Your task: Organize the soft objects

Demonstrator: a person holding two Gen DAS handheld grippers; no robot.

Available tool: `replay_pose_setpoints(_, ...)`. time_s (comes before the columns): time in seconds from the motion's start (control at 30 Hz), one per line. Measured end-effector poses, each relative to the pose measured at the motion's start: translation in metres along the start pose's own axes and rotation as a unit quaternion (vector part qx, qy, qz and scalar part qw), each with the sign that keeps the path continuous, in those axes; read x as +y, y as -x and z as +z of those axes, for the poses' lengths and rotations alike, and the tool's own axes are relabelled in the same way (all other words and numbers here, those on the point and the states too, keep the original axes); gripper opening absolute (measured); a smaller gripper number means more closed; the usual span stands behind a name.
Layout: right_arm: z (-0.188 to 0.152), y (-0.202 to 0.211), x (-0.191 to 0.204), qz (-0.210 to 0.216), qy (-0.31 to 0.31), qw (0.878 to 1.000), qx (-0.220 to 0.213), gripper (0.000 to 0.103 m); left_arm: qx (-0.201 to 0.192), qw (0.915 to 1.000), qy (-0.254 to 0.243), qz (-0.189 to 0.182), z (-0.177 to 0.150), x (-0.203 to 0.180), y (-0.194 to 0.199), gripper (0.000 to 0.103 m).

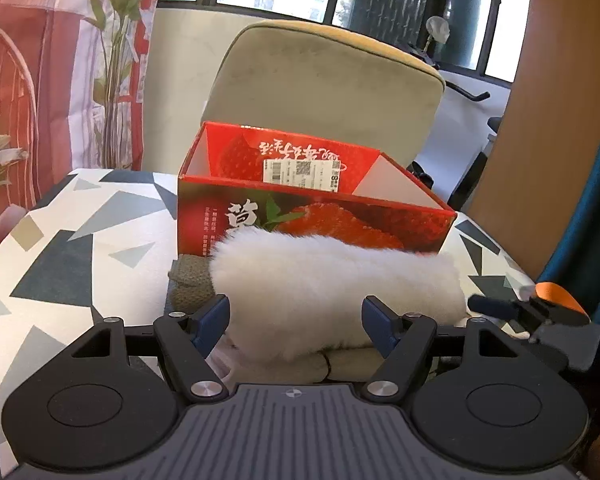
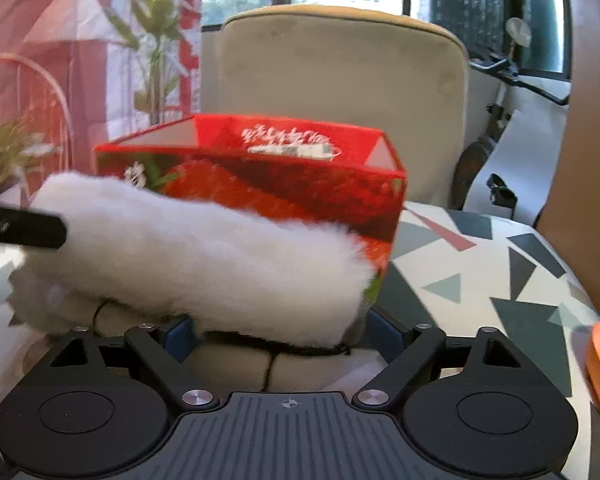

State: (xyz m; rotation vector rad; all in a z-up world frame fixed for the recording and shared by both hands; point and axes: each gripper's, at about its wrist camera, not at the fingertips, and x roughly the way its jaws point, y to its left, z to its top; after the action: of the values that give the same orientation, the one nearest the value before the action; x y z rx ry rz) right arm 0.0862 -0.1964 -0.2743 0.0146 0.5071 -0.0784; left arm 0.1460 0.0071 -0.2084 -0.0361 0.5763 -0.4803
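The fluffy white fleece-lined bundle with a beige suede underside [image 1: 336, 280] lies on the geometric-patterned tablecloth [image 1: 68, 240], pressed up against the near wall of the open red strawberry-printed cardboard box [image 1: 312, 216]. A small knitted grey-green piece [image 1: 192, 284] peeks out at its left end.

Both grippers sit low at the near edge of that bundle. The left gripper [image 1: 296, 320] has its blue-padded fingers spread, one on each side of the fleece, and I cannot see the pads pressing into it. The right gripper [image 2: 278, 332] also stands wide, its blue pads [image 2: 178, 336] half buried under the pile; that view is blurred, so I cannot tell whether it pinches anything.

My worry is the grip itself. The fleece is thick and springy, and if the fingers close only on the pile, the bundle would probably slip or unroll when lifted, dropping the knitted piece. The box looks light and empty, so a forward push from either gripper could shove it towards the far edge of the table, where the beige upholstered chair back [image 1: 324, 80] stands close behind. The two grippers are near each other, and the right one's black finger shows at the right of the left view, so a clash seems possible.

Room is best to the left, across open cloth. The right side is tighter, with the table rim near.
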Motion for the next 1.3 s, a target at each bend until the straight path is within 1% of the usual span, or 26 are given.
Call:
replay_pose_setpoints(0.07,0.007,0.002,-0.007,0.004,-0.011,1.0,-0.017,0.071,-0.003,1.0,-0.004,-0.002,0.0,-0.002,0.0,0.075)
replay_pose_setpoints(0.13,0.014,0.003,-0.012,0.005,-0.02,0.999,-0.034,0.068,0.0,0.9999,-0.015,0.002,-0.001,-0.005,-0.002,0.075)
replay_pose_setpoints(0.2,0.021,0.001,-0.018,0.009,-0.032,0.999,-0.043,0.062,0.003,0.9995,-0.031,0.003,-0.002,-0.01,-0.006,0.075)
replay_pose_setpoints(0.27,0.027,-0.004,-0.022,0.013,-0.043,0.998,-0.044,0.06,-0.001,0.9988,-0.049,0.008,-0.002,-0.014,-0.009,0.075)
replay_pose_setpoints(0.37,0.033,-0.01,-0.025,0.012,-0.052,0.997,-0.047,0.058,-0.002,0.997,-0.073,0.026,0.001,-0.018,-0.018,0.075)
replay_pose_setpoints(0.43,0.034,-0.013,-0.026,0.014,-0.056,0.997,-0.047,0.058,-0.001,0.9963,-0.078,0.037,0.003,-0.019,-0.024,0.075)
replay_pose_setpoints(0.5,0.033,-0.014,-0.026,0.016,-0.055,0.997,-0.048,0.058,0.006,0.9949,-0.081,0.059,0.006,-0.018,-0.032,0.075)
replay_pose_setpoints(0.6,0.029,-0.015,-0.025,0.017,-0.053,0.997,-0.046,0.058,0.008,0.9935,-0.073,0.087,0.011,-0.011,-0.041,0.075)
replay_pose_setpoints(0.7,0.023,-0.016,-0.025,0.02,-0.052,0.998,-0.04,0.058,0.002,0.9947,-0.05,0.09,0.014,-0.003,-0.041,0.075)
replay_pose_setpoints(0.77,0.019,-0.016,-0.025,0.023,-0.05,0.998,-0.035,0.058,-0.009,0.9943,-0.048,0.094,0.015,-0.002,-0.04,0.073)
replay_pose_setpoints(0.8,0.016,-0.017,-0.024,0.023,-0.048,0.998,-0.033,0.058,-0.014,0.9939,-0.049,0.098,0.015,-0.001,-0.039,0.066)
replay_pose_setpoints(0.87,0.013,-0.019,-0.024,0.021,-0.046,0.998,-0.028,0.058,-0.014,0.9946,-0.039,0.095,0.017,0.003,-0.041,0.044)
replay_pose_setpoints(0.93,0.011,-0.023,-0.026,0.019,-0.05,0.998,-0.022,0.058,-0.006,0.9955,-0.027,0.091,0.018,0.007,-0.046,0.035)
replay_pose_setpoints(0.97,0.01,-0.024,-0.027,0.018,-0.053,0.998,-0.02,0.058,-0.003,0.9957,-0.024,0.09,0.018,0.008,-0.047,0.033)
replay_pose_setpoints(1.03,0.011,-0.026,-0.029,0.015,-0.058,0.998,-0.019,0.056,0.002,0.9957,-0.023,0.09,0.017,0.009,-0.05,0.025)
replay_pose_setpoints(1.07,0.01,-0.027,-0.031,0.014,-0.061,0.998,-0.019,0.051,0.004,0.9957,-0.021,0.09,0.016,0.011,-0.051,0.022)
replay_pose_setpoints(1.1,0.01,-0.028,-0.033,0.013,-0.064,0.998,-0.017,0.044,0.006,0.9958,-0.014,0.09,0.016,0.013,-0.052,0.021)
replay_pose_setpoints(1.13,0.01,-0.029,-0.034,0.014,-0.069,0.997,-0.015,0.04,0.006,0.9958,-0.008,0.091,0.016,0.016,-0.052,0.019)
replay_pose_setpoints(1.2,0.009,-0.03,-0.039,0.018,-0.082,0.996,-0.012,0.026,0.008,0.9957,0.005,0.092,0.016,0.022,-0.053,0.017)
replay_pose_setpoints(1.23,0.009,-0.031,-0.042,0.022,-0.088,0.996,-0.011,0.024,0.008,0.9956,0.008,0.093,0.015,0.023,-0.053,0.017)
replay_pose_setpoints(1.3,0.009,-0.03,-0.045,0.029,-0.099,0.995,-0.012,0.014,0.008,0.9954,0.013,0.095,0.015,0.025,-0.052,0.015)
